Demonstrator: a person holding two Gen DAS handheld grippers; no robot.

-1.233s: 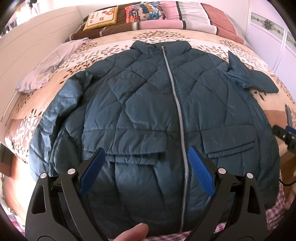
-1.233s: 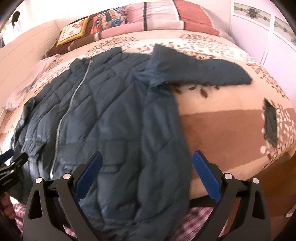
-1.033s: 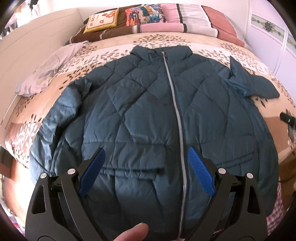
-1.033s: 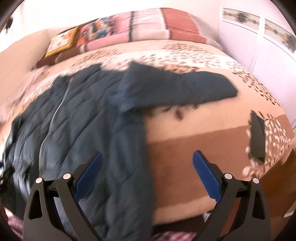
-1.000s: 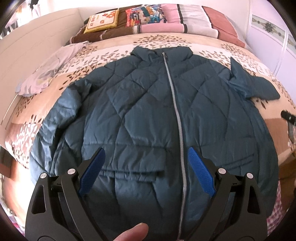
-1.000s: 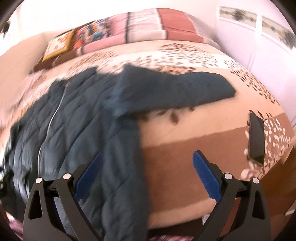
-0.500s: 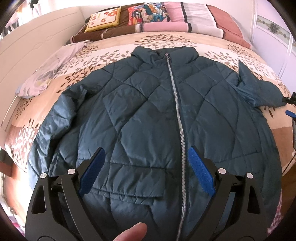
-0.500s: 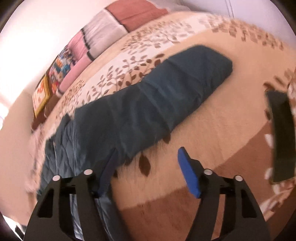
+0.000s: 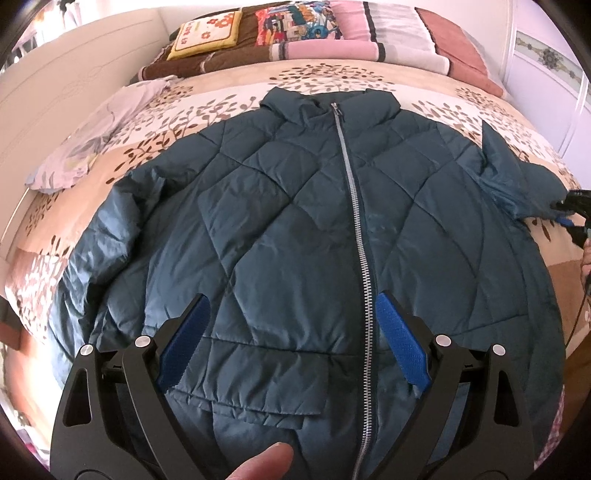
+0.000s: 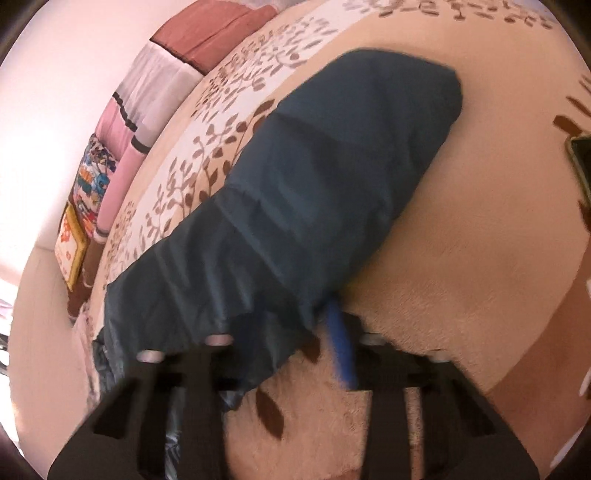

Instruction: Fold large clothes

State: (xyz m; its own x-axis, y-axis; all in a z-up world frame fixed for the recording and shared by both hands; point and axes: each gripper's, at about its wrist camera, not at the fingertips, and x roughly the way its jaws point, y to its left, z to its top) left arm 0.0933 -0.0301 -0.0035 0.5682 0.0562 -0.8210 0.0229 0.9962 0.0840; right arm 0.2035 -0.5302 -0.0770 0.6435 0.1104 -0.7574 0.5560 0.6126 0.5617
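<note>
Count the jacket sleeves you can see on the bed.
2: one sleeve lies along the jacket's left edge in the left wrist view; the other sleeve spreads out at the right.

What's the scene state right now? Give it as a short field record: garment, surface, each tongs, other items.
garment: teal quilted puffer jacket, front up, zipped, spread flat
sleeve: teal jacket sleeve stretched out sideways on the bedspread
surface: beige leaf-print bedspread
left tongs: open, hovering over the jacket's lower front, holding nothing
right tongs: closing, edge of the sleeve between the jaws
other: pale crumpled cloth beside the jacket; patterned pillows at the headboard end
</note>
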